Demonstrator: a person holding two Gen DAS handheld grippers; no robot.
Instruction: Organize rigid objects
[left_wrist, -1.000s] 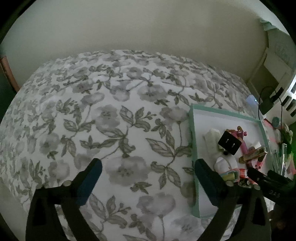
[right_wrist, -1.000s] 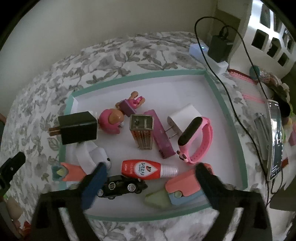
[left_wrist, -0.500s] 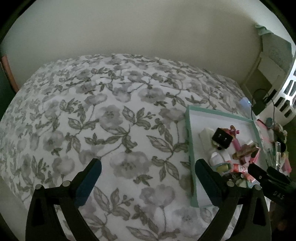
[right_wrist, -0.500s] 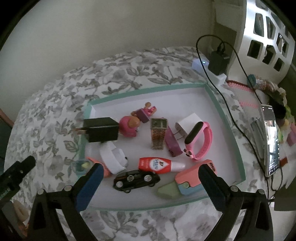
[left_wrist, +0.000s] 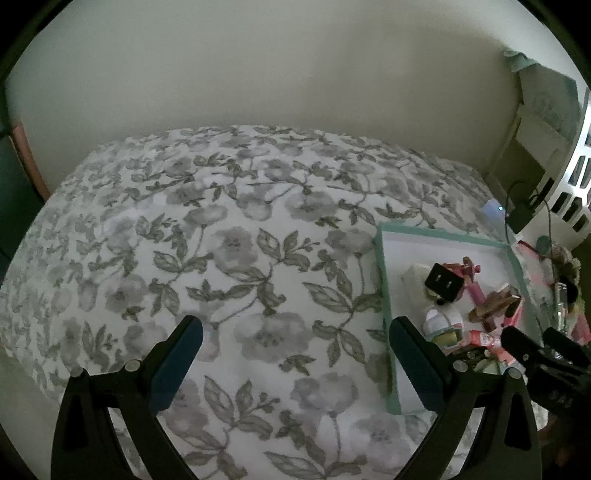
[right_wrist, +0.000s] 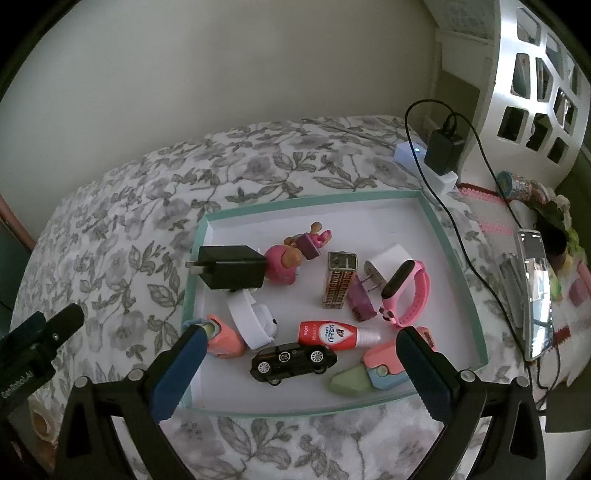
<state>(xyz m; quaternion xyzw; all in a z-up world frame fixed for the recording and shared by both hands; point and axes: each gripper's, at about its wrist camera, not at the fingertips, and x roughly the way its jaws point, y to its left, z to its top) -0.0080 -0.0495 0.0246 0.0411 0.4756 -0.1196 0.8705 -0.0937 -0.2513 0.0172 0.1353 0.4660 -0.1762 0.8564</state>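
Observation:
A teal-rimmed white tray (right_wrist: 458, 266) lies on a floral bedspread and holds several small objects: a black charger (right_wrist: 232, 267), a pink toy figure (right_wrist: 284, 264), a patterned lighter (right_wrist: 340, 282), a white plug (right_wrist: 388, 262), a pink watch band (right_wrist: 410, 291), a red tube (right_wrist: 332, 334), a black toy car (right_wrist: 293, 360) and a pastel box cutter (right_wrist: 369, 373). My right gripper (right_wrist: 301, 338) is open and empty above the tray's near edge. My left gripper (left_wrist: 295, 328) is open and empty over bare bedspread, left of the tray (left_wrist: 384, 291).
A power strip with a black adapter (right_wrist: 441, 151) and cable sits beyond the tray. A phone (right_wrist: 537, 295) and clutter lie at the right. A white cut-out panel (right_wrist: 535, 77) stands at the back right. The floral bedspread (left_wrist: 221, 258) spreads left.
Both grippers have pulled back and up from the bed, so the tray and bedspread look smaller and farther. The objects in the tray have not moved.

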